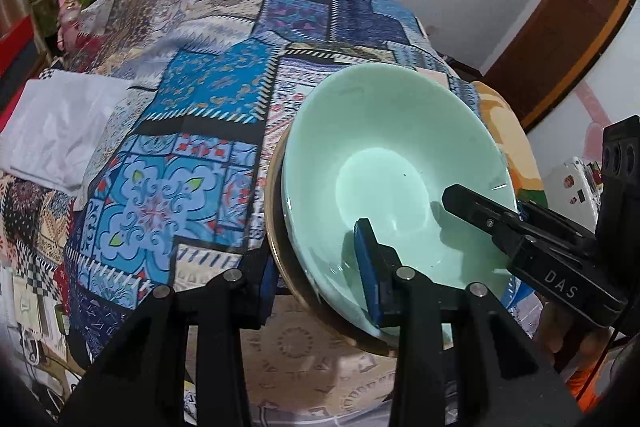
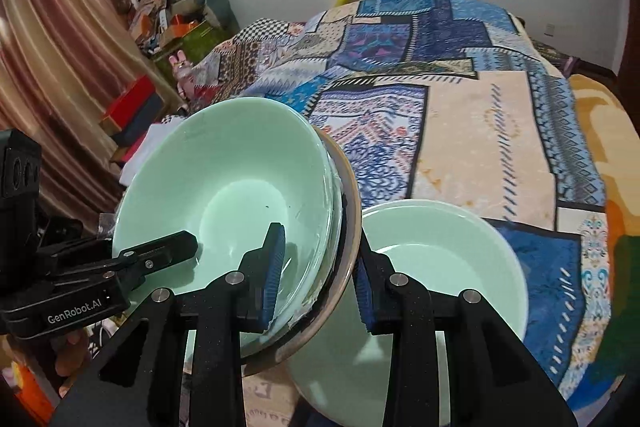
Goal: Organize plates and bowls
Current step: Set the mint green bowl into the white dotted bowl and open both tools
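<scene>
A patchwork quilt [image 2: 460, 99] covers the bed in a white-walled room with striped curtains [image 2: 52, 67]. Both claws pinch opposite rims of a stack of mint-green bowls [image 2: 224, 187], tilted above another green bowl [image 2: 440, 259]: left claw [image 1: 320, 267], right claw [image 2: 320, 279].

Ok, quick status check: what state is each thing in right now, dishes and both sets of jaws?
Stack of green dishes: nested on a brown-rimmed plate, tilted, gripped on opposite sides.
Brown-rimmed plate: bottom of the stack, tilted.
Second green bowl: upright on the bedspread, empty, not gripped.
Left gripper: jaws shut on the stack's rim.
Right gripper: jaws shut on the stack's rim.
Patterned bedspread: spread flat.
</scene>
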Motion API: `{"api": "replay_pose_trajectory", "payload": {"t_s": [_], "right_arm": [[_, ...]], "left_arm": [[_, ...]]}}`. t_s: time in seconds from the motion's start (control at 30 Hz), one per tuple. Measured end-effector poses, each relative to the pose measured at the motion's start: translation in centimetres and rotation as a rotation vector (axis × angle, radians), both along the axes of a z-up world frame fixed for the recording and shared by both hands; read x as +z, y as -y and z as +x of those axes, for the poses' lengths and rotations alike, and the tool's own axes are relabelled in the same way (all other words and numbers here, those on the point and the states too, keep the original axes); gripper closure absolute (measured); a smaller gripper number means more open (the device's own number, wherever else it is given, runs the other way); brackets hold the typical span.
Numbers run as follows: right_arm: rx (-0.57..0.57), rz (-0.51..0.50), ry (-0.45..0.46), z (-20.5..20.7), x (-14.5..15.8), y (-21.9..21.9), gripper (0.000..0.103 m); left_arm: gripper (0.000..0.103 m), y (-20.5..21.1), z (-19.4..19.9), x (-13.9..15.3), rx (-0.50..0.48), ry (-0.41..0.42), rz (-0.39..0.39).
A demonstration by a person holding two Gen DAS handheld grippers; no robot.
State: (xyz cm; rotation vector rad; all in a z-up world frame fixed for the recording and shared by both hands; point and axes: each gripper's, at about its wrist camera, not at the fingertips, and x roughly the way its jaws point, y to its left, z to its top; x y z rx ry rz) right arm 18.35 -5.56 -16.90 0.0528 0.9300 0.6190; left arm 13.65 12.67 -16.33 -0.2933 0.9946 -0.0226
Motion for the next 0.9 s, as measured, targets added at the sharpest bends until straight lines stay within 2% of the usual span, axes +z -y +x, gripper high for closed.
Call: {"api": "replay_pose_trajectory", "payload": {"t_s": [0.43, 0.9], "right_arm": [[-0.078, 0.008, 0.020, -0.5, 0.9, 5.0, 0.074], [-0.155, 0.005, -0.022, -0.9, -0.7, 9.0, 0.074]], "left_arm": [[0.067, 4.8, 1.3, 0.5, -0.087, 0.005, -0.004], [0.067, 8.9, 2.7, -1.7, -0.165, -0.047, -0.007]]}}
